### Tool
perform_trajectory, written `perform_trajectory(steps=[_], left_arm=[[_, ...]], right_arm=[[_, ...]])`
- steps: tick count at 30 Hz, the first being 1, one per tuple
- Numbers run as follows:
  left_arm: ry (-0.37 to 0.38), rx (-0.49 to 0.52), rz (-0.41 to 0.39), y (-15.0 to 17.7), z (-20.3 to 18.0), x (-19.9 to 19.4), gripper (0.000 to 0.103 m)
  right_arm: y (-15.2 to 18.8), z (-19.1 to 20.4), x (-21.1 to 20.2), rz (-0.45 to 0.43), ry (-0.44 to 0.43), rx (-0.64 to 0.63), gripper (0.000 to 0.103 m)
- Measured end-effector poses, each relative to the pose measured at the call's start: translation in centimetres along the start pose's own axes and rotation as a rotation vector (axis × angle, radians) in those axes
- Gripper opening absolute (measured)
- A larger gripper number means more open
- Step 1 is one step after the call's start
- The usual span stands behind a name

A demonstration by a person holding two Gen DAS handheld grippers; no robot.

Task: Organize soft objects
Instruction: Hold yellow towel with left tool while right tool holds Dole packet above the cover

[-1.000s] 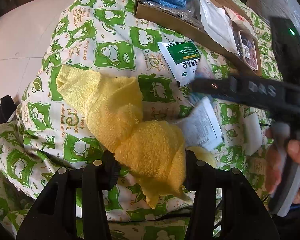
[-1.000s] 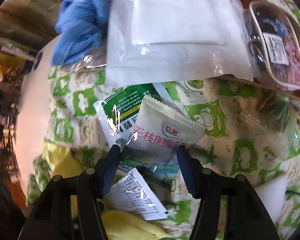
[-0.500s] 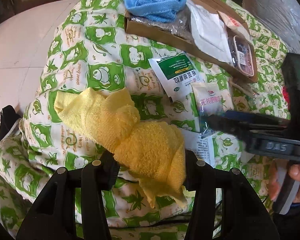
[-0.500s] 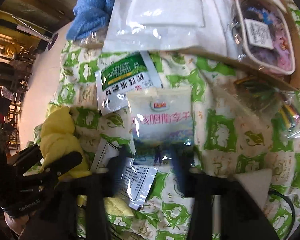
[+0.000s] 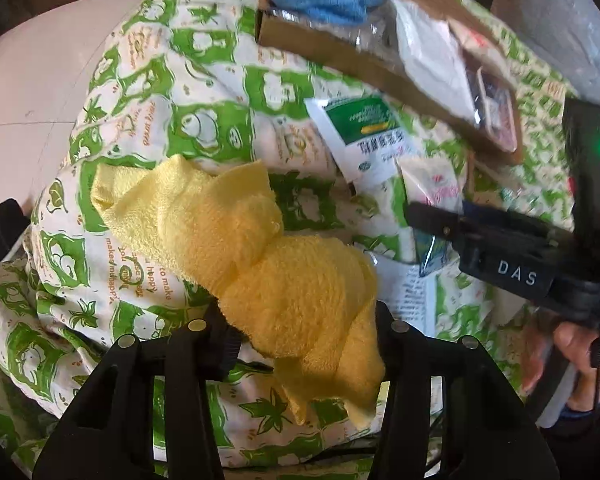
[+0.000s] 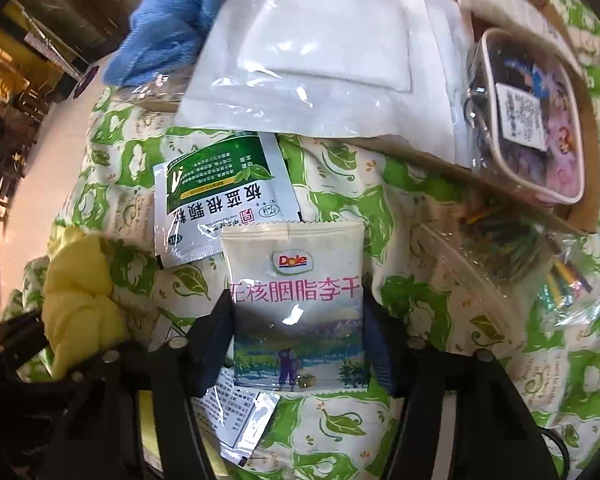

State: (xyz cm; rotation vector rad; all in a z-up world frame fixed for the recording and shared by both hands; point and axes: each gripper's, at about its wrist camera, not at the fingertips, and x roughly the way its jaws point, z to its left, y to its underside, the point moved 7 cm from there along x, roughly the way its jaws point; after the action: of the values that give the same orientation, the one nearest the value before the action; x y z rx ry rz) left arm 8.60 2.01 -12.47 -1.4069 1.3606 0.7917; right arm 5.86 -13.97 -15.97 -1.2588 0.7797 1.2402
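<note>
Both my views are bright, daylight from the far side. Glare streaks the clear plastic bag [image 6: 316,52]. Fisheye bends the edges, corners go black. Far right of my left view smears with blur.

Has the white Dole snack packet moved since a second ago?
Yes. The white Dole snack packet slid off the green-and-white sachet, turning upright; the right gripper, just closing, clamps it.
</note>
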Motion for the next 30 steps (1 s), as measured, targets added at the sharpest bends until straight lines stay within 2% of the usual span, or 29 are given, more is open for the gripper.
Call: perform_trajectory(steps=[11,14,17,23,30], left_arm=[[0.084,0.019,-0.133,-0.5,0.4,-3.4,0.045],[0.100,0.015,-0.148,-0.4,1.0,-4.0,0.045],[0.097,0.022,-0.153,-0.6,-0.1,-3.8,0.045],[0.104,0.040,-0.182,-0.5,-0.8,-4.4,0.045],[0.090,0.065,-0.171,-0.6,-1.3,-4.7,0.045]], right_arm=[[3.9,-0.6,-5.3,-0.082,-0.109,-0.005,0.051],[5.5,-2.0,-6.1,-0.098,-0.115,0.009,0.051],[6.4,-3.0,-5.7,-0.088,-0.120,0.024,0.051],[6.4,-3.6,-6.8,-0.102,-0.129,0.048,0.051],[6.8,-4.7,-8.0,-0.121,-0.113,0.066,0.051]])
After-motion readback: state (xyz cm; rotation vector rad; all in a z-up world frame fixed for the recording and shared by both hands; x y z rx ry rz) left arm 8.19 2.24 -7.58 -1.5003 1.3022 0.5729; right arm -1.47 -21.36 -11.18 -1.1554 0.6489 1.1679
